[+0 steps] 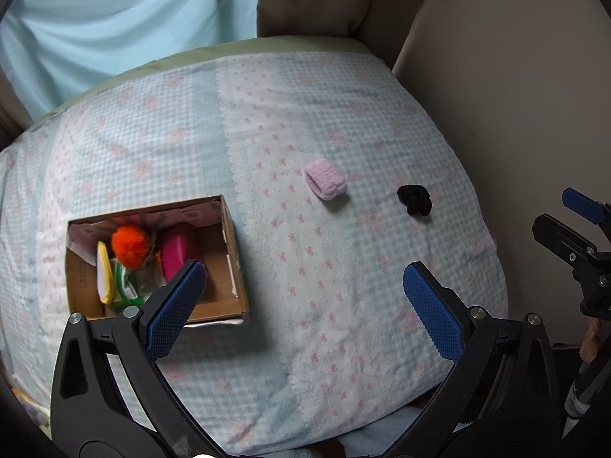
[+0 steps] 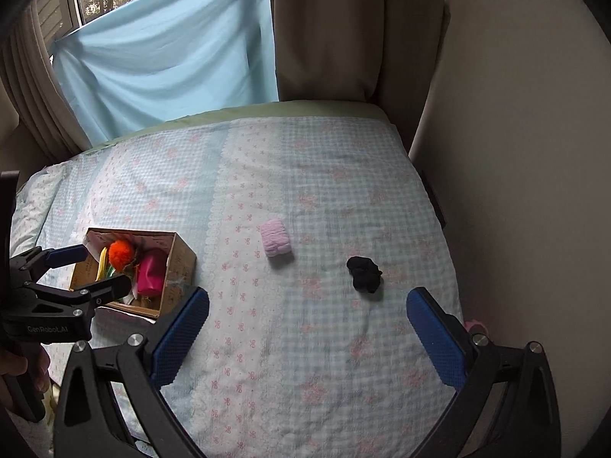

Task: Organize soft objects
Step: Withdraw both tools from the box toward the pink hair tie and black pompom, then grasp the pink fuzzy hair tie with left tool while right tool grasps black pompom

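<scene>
Left gripper hovers with jaws spread wide, empty. Right gripper hovers likewise, jaws wide apart, nothing held. Hand grips the left gripper's handle.

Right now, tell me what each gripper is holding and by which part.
Nothing is held. The left gripper and the right gripper are both open and empty.
</scene>
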A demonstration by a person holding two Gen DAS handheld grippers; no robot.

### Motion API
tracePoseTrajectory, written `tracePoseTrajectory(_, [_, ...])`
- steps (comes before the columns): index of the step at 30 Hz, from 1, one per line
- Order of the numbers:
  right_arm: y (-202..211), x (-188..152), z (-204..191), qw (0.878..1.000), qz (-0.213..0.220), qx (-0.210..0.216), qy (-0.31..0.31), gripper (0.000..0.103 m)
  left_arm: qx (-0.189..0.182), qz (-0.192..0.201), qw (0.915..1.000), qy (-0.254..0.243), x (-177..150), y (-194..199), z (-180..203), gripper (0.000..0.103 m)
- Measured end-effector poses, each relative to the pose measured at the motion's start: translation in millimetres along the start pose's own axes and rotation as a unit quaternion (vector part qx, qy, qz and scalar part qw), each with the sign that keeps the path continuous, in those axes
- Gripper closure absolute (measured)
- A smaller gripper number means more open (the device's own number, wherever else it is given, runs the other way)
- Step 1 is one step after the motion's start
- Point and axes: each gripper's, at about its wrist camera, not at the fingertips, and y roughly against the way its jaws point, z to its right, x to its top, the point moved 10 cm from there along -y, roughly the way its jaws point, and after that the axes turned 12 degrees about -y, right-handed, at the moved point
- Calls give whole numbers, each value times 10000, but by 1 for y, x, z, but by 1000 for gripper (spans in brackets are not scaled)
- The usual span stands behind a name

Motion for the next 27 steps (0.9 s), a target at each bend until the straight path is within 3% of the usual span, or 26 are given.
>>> tracePoseTrajectory(8, [-48,6,55,9993,-362,-22,2,0,63,-236,9991,-360,35,-43,33,0])
tracePoseTrajectory(18, [-115,14,79,9973,-728,-85,-87,0,-54,-539,9905,-1265,83,-121,43,0])
tracePoseTrajectory(23, [-158,17,91,9968,-781,-181,-10,0,-249,-761,9786,-1895,98,-181,45,0])
tracePoseTrajectory(27, [-198,12,98,9962,-842,-214,113,0,-569,-1030,9595,-2561,93,-236,50,0])
